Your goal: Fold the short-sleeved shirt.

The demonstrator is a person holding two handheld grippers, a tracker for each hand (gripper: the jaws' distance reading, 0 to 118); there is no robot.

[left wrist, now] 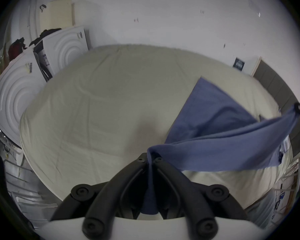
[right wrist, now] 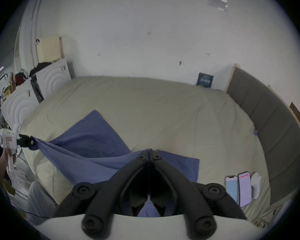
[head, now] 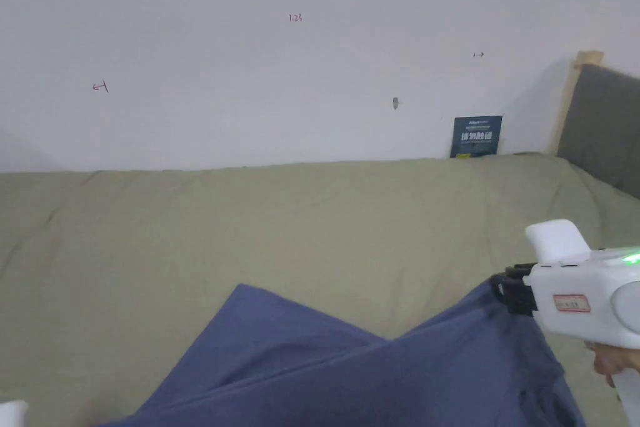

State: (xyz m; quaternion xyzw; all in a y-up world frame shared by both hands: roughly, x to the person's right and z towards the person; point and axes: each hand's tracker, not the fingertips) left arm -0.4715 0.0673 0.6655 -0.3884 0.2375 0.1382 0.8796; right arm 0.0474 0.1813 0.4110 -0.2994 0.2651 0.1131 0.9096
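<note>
I have the blue shirt [right wrist: 86, 139] lifted off the bed's [right wrist: 163, 108] near edge, 1 corner pinched in the left gripper [left wrist: 150, 159], another in the right gripper [right wrist: 150, 154]. It's light, limp cloth that sags between them; hem corners grip best.

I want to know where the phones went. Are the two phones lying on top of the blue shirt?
No, the two phones lie on the bare bed cover, apart from the shirt.
</note>
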